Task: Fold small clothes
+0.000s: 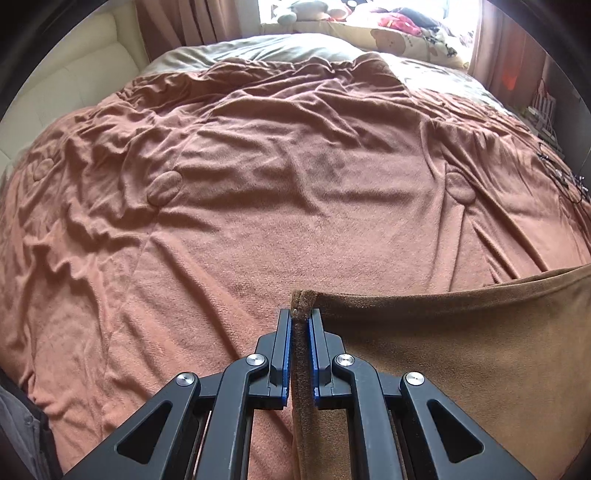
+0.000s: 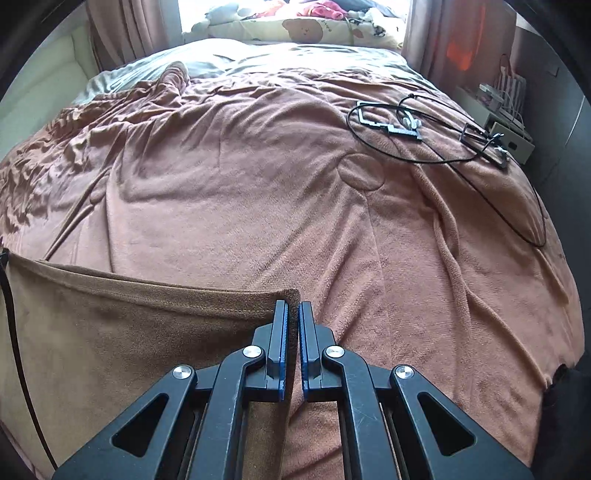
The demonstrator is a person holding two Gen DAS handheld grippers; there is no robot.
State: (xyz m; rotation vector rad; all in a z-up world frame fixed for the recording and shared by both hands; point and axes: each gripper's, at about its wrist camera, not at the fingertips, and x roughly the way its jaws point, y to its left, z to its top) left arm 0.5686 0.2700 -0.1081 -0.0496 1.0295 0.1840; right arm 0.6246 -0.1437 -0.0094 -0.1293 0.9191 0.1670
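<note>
Betw. 2 tongs: taut brown cloth (image 1: 461, 332)

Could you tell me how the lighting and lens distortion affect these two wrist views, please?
Left wrist view: the window is blown out white, the bed blanket bulges from fisheye curvature, dark corners vignette. Right wrist view: the same overexposed window and curved edges; the brown cloth and black cables stay sharp.
</note>
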